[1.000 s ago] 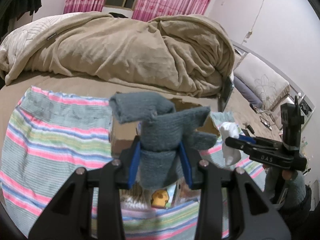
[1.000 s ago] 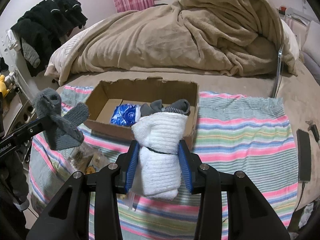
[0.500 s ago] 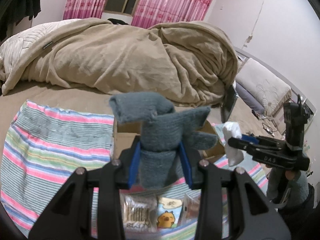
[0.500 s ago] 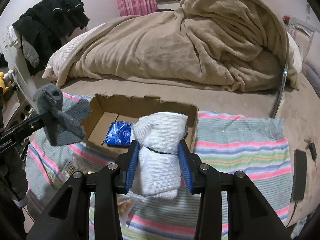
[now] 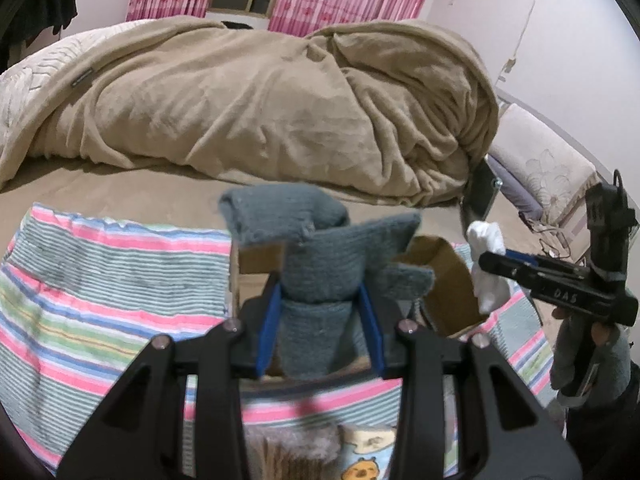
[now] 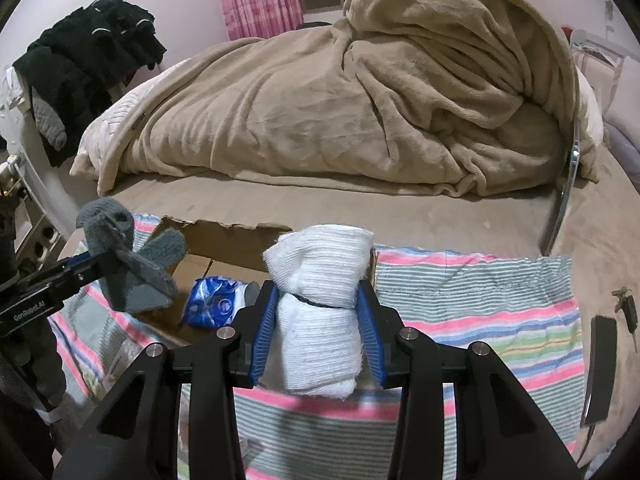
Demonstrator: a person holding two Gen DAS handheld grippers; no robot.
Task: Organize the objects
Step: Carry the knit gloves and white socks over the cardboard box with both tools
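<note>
- The left tool [image 5: 320, 312] is clamped on a rolled grey knitted sock bundle [image 5: 320, 256], gripped low on its body so the folded top and loose ends stand free above the blue pads.
- The right tool [image 6: 318, 328] is closed on a rolled white ribbed sock bundle [image 6: 320, 292], pinched at its waist where a dark band crosses it; that hold probably keeps the roll from unfolding.
- Both bundles hang in the air above the bed [image 6: 360, 208], near the shallow brown cardboard box [image 6: 236, 240], not yet inside it.
- The box sits on a pink, green and blue striped cloth [image 6: 472, 292] spread over the mattress, apparently to mark out a working area.
- A blue and white crinkled plastic packet [image 6: 212, 304] already lies in the box, at its left part in the right wrist view, so the box seems to be the collecting place.
- Cartoon-printed snack packets [image 5: 360, 456] lie on the cloth at the near edge, outside the box and blurred.
- A heaped beige fleece blanket [image 5: 260, 108] fills the far side of the bed, well apart from the box.
- Judged from this, each bundle is to be lowered into free floor of the box beside the packet.
</note>
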